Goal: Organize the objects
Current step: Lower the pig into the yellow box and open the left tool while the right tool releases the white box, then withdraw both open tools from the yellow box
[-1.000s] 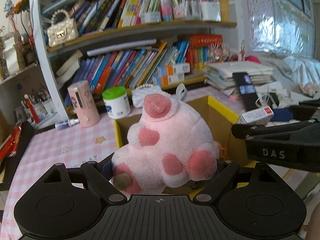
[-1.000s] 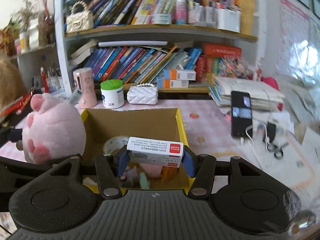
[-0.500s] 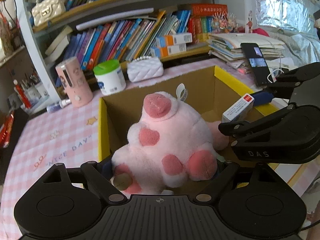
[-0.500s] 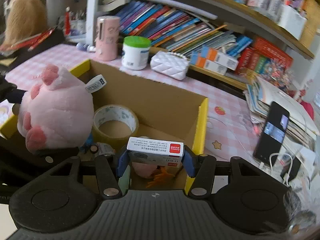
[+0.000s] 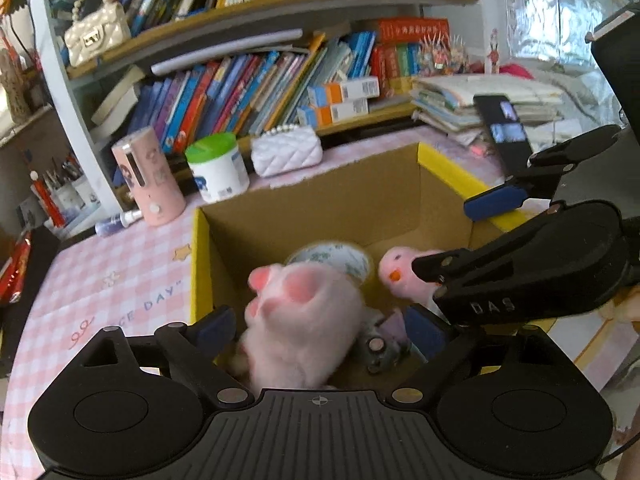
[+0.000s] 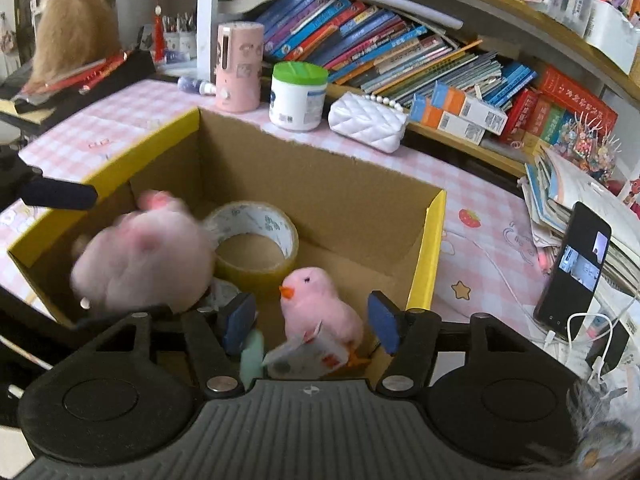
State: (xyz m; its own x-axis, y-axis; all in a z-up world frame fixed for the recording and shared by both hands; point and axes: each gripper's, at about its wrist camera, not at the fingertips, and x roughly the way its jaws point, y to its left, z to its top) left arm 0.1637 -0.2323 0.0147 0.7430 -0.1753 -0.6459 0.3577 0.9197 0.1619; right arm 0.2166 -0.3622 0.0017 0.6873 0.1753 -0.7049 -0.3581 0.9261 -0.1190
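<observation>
Inside the cardboard box, the pink plush toy and small white carton are dropping free, both grippers' jaws having just been opening to let go and now holding nothing (left gripper, right gripper), while jars are still waiting outside.

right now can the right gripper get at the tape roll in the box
Probably yes. The right gripper is open over the open-topped cardboard box; the tape roll lies further in, its top exposed. The pink chick sits between and the pink plush crowds one side.
</observation>
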